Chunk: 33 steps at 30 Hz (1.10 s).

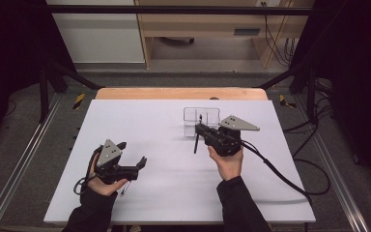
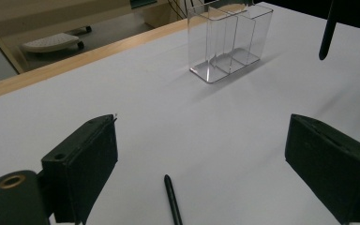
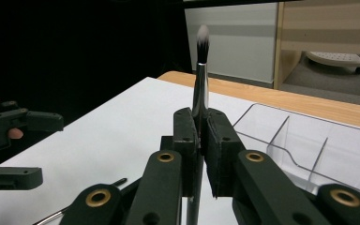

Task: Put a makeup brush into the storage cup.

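Right hand-held gripper (image 3: 200,140), clenched on an upright black-handled, white-tipped makeup brush (image 3: 200,84) beside the clear acrylic divided organizer (image 3: 309,150) on the white counter (image 1: 164,193), risks knocking a divider, while the left hand-held gripper (image 2: 201,154) hangs released over another brush (image 2: 172,199).

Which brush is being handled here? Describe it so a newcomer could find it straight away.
Start at the white table and find the clear divided box near its far edge. Just in front of it, the right claw is shut on a brush, held upright. Its metal collar and pale, dark-tipped bristles point up, unlike the other slim stick, which lies flat by the open left claw.
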Available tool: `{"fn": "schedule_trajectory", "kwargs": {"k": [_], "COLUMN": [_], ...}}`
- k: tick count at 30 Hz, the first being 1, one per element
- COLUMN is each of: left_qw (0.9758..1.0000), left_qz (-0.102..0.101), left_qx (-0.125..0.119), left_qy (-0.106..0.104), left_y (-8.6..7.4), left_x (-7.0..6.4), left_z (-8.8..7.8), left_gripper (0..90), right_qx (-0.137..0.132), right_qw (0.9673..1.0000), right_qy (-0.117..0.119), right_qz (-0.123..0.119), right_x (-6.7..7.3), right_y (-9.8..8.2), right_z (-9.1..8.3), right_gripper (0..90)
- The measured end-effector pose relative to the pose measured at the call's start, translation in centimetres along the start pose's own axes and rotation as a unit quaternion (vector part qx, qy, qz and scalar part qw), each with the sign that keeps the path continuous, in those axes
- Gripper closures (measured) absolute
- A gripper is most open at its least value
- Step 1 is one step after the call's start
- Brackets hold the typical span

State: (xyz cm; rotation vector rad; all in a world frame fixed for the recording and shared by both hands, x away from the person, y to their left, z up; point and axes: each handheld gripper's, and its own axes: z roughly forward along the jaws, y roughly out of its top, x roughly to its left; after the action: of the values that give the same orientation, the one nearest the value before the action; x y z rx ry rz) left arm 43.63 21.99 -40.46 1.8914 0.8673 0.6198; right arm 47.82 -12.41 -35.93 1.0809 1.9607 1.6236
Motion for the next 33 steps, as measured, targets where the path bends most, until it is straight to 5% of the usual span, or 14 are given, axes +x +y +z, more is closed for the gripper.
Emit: {"fn": "schedule_trajectory", "kwargs": {"k": [33], "left_qw": [0.9999], "left_qz": [-0.002], "left_qx": [0.011], "left_qy": [0.004], "left_y": [-0.3], "left_x": [0.7], "left_z": [0.1], "left_gripper": [9.3], "right_qx": [-0.013], "right_qw": [0.9978], "right_qy": [-0.062], "right_qz": [-0.015], "right_x": [-3.0], "right_y": [4.0], "right_z": [1.9], "right_gripper": [84.2]}}
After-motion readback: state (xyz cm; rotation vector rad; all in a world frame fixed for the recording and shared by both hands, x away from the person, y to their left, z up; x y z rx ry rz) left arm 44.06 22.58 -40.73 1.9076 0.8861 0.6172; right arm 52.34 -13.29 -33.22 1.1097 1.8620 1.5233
